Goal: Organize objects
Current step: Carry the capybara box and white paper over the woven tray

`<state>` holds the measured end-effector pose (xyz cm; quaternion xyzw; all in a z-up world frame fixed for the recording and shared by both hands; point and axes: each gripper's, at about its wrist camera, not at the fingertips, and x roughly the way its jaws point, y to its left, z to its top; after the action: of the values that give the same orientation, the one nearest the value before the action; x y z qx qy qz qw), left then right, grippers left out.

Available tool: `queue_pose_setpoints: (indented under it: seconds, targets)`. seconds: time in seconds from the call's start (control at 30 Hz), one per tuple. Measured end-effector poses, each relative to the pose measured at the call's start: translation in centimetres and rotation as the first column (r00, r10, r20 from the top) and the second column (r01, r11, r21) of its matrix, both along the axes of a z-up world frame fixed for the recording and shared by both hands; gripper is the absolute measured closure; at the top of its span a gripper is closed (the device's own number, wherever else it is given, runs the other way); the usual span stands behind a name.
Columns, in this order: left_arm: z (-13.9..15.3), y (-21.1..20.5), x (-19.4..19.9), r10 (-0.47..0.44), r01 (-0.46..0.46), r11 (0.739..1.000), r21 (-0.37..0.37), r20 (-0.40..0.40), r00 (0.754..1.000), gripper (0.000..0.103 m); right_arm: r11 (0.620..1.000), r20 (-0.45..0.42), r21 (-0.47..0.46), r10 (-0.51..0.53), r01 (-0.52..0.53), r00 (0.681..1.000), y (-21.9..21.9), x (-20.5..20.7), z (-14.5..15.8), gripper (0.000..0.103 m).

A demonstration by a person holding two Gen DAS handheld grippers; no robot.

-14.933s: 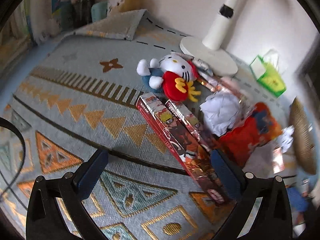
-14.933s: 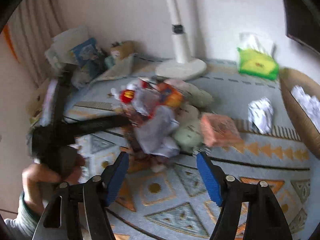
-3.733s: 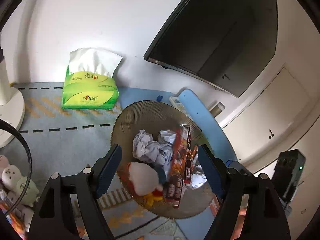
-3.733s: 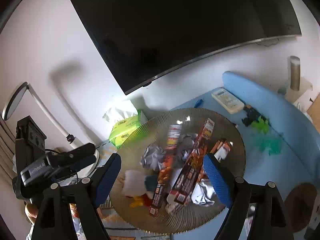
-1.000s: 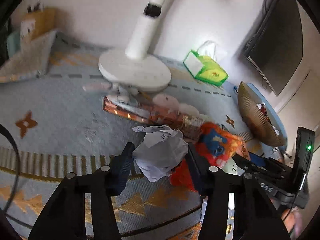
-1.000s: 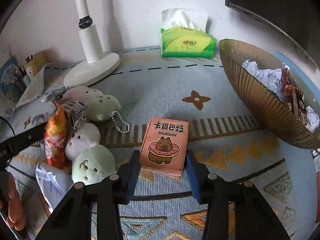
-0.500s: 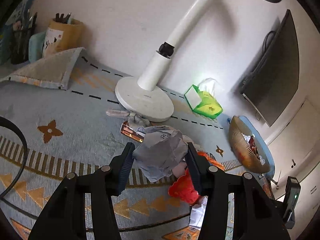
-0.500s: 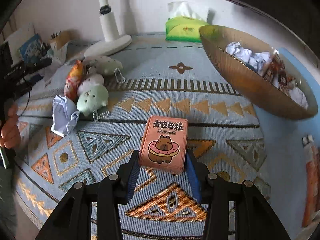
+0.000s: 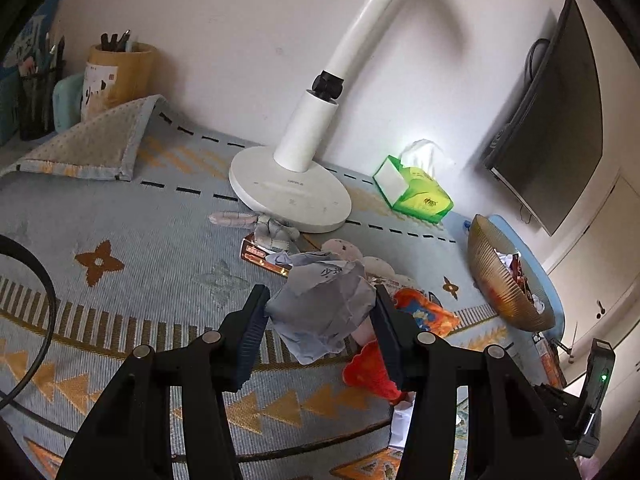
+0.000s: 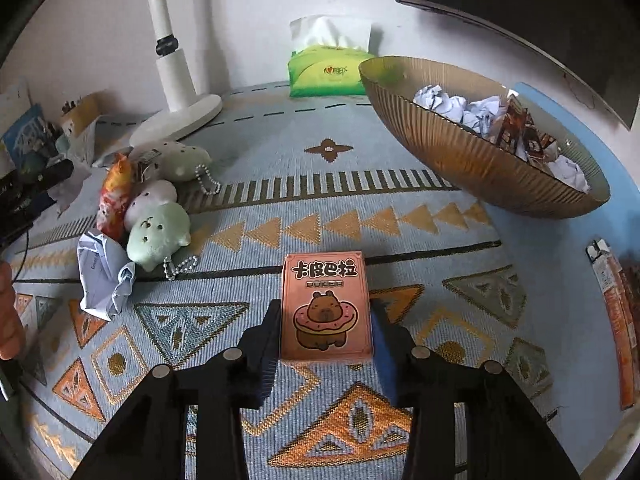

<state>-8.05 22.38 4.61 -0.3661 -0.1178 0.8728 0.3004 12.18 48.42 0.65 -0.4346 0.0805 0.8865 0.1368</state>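
My left gripper [image 9: 320, 316] is clamped on a crumpled paper wad [image 9: 324, 304], held above the rug [image 9: 160, 248], with the snack packets [image 9: 420, 314] just beyond. My right gripper [image 10: 326, 328] has the pink card box [image 10: 326, 304] between its pads, jaws closing on it, lifted over the rug. Plush toys [image 10: 158, 230] lie to its left; the bowl [image 10: 472, 156] of paper balls and packets sits upper right, tissue pack [image 10: 328, 72] behind.
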Motion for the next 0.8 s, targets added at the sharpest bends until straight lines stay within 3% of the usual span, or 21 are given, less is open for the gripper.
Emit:
queue_pose_setpoints:
  seconds: [0.1,0.27,0.37,0.6,0.8]
  targets:
    - [-0.1,0.1,0.1,0.003,-0.003,1.000,-0.012,-0.006,1.000,0.055,0.999,0.004,0.020,0.050,-0.050,0.999,-0.7,0.4,0.0,0.063]
    - [0.2,0.9,1.0,0.006,-0.008,0.998,-0.056,-0.033,0.999,0.055,0.985,-0.012,-0.044,0.165,-0.165,0.986,-2.3,2.2,0.4,0.063]
    - [1.1,1.4,2.5,-0.014,0.010,0.997,-0.073,-0.049,0.999,0.055,0.981,-0.035,-0.034,0.188,-0.189,0.982,-2.1,3.7,1.5,0.063]
    - [7.6,5.7,6.4,-0.126,0.113,0.987,-0.118,-0.105,0.987,0.055,0.990,-0.116,-0.003,0.139,-0.140,0.984,2.0,7.2,6.2,0.063]
    - [13.6,12.4,8.4,-0.245,0.231,0.967,-0.105,-0.138,0.960,0.055,0.998,-0.231,0.058,0.024,-0.011,0.973,8.6,7.9,12.2,0.063]
